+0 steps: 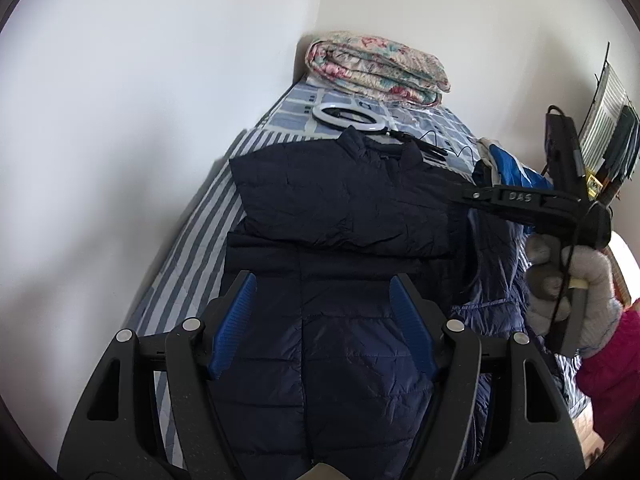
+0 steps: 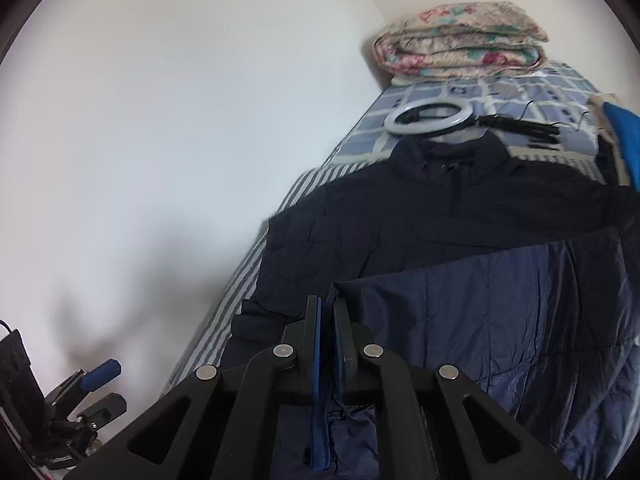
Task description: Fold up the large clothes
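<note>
The navy puffer jacket (image 1: 340, 220) lies along the bed (image 1: 192, 236), collar toward the far end. My right tool (image 2: 327, 304) pinches its lifted flap; my left tool (image 1: 323, 300) hovers wide. I'd carry the flap across evenly, keeping the edge taut.

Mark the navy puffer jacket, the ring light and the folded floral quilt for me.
navy puffer jacket (image 1: 344, 208): left wrist view, upper back panel.
ring light (image 2: 430, 118): right wrist view, white ring's lower rim.
folded floral quilt (image 1: 376, 66): left wrist view, folded side.
</note>
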A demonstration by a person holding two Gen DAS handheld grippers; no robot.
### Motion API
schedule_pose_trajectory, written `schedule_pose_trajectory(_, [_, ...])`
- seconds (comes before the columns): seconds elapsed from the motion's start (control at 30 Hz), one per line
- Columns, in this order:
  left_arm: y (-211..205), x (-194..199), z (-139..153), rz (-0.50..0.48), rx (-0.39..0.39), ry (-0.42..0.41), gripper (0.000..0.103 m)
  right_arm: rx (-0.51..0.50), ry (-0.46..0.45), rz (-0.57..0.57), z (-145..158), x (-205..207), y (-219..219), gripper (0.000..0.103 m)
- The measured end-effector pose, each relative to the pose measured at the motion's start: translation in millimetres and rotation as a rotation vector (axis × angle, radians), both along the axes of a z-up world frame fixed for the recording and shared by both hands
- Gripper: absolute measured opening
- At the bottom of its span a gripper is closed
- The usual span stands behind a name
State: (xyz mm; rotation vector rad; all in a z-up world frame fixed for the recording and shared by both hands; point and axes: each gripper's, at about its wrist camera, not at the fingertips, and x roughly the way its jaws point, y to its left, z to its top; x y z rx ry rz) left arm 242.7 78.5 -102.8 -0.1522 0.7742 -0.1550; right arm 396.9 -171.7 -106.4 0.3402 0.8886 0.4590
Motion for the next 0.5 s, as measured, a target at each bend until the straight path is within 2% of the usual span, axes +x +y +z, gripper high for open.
schedule_pose_trajectory(0.1, [6,11,-11,-0.002,-0.038,0.040,0.072,-0.019,0.001,0.016,-13,13,4,0.021])
schedule_pose_trajectory(0.13, [7,15,-15,-0.005,-0.048,0.053,0.072,-0.019,-0.005,0.013,-14,13,1,0.038])
schedule_pose_trajectory(0.17, [7,18,-18,-0.010,-0.054,0.063,0.072,-0.015,-0.014,0.006,-11,8,0,0.043])
schedule_pose_trajectory(0.27, [3,34,-32,-0.028,-0.079,0.103,0.072,0.014,-0.042,0.006,1,-9,-19,0.046])
schedule_pose_trajectory(0.4, [-6,57,-49,-0.059,-0.125,0.157,0.072,-0.058,-0.078,-0.025,13,-41,-53,0.050])
schedule_pose_trajectory(0.5, [-15,78,-68,-0.079,-0.186,0.227,0.072,-0.143,-0.066,-0.067,7,-67,-87,0.052])
